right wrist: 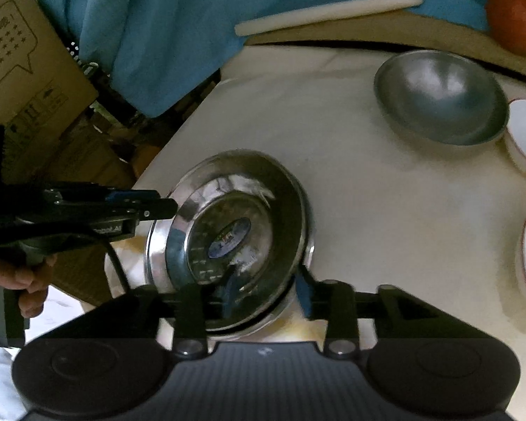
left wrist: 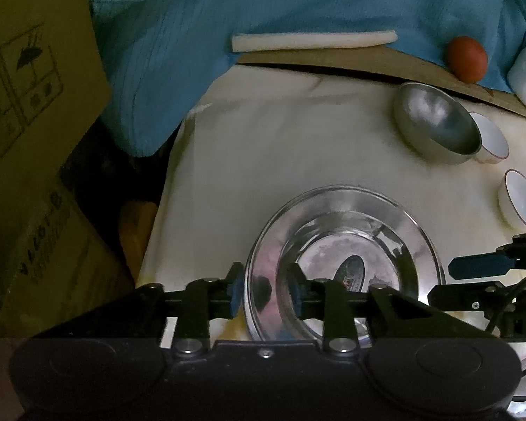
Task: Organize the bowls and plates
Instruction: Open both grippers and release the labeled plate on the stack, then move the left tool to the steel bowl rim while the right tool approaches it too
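A cream-covered surface [left wrist: 280, 147] is shown bearing a stacked pair of steel plates [right wrist: 284, 189] at its near corner, a steel bowl [left wrist: 438, 122] and two white red-rimmed bowls [left wrist: 520, 198] farther right. The plates' rim is straddled by the left hand-held gripper [left wrist: 264, 289] and the right hand-held gripper [right wrist: 267, 293], jaws parted, pads off the metal.
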Demonstrator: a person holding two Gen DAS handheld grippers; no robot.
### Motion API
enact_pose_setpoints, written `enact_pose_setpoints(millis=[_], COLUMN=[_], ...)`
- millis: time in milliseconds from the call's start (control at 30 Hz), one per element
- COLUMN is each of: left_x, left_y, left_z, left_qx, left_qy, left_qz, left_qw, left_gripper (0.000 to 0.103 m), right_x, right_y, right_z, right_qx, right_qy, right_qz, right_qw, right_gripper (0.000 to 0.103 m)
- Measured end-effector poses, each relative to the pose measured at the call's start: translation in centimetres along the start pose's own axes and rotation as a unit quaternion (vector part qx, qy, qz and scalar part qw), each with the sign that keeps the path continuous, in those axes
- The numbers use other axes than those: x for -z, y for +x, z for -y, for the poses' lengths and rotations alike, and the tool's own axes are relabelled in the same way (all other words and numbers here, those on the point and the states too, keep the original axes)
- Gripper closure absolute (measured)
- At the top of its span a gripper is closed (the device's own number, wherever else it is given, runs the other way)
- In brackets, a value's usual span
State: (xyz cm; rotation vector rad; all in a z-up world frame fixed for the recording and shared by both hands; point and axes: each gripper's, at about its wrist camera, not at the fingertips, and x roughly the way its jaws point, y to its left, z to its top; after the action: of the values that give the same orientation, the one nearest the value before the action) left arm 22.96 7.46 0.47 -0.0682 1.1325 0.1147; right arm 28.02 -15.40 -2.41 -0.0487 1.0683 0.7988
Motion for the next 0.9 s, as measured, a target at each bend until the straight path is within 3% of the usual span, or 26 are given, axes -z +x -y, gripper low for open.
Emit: enact_pose_setpoints(millis=[200,333,567,900], left_x=[-0.6,-1.2,-2.5,-3.8], left_y=[-0.6,-0.8,-0.2,1.0], left_z=[0.6,1.4,2.7,4.5], left_qx=[-0.004,-0.007,0.006,0.032], left_qy=[0.011,0.023,0.045,0.074], left_qz=[0.018,0.028,0.036,0.051], left_qw=[0.9998,0.9993,0.9983,0.9954], left_gripper=[0.036,0.015,0.007,0.001], right_x=[0.2,0.3,0.8,2.4], right_y=[-0.6,-1.4,-2.7,-4.5], right_z=[0.5,0.9,2.0,4.0], right_qx=[0.012,0.021,0.045,0.107], right_qy=[0.008,0.015,0.038,0.094], right_qz=[0.012,0.025,0.046,0.100], right_qw=[1.000,0.999,0.997,0.985], right_gripper=[0.039,0.018,0.001,0.000])
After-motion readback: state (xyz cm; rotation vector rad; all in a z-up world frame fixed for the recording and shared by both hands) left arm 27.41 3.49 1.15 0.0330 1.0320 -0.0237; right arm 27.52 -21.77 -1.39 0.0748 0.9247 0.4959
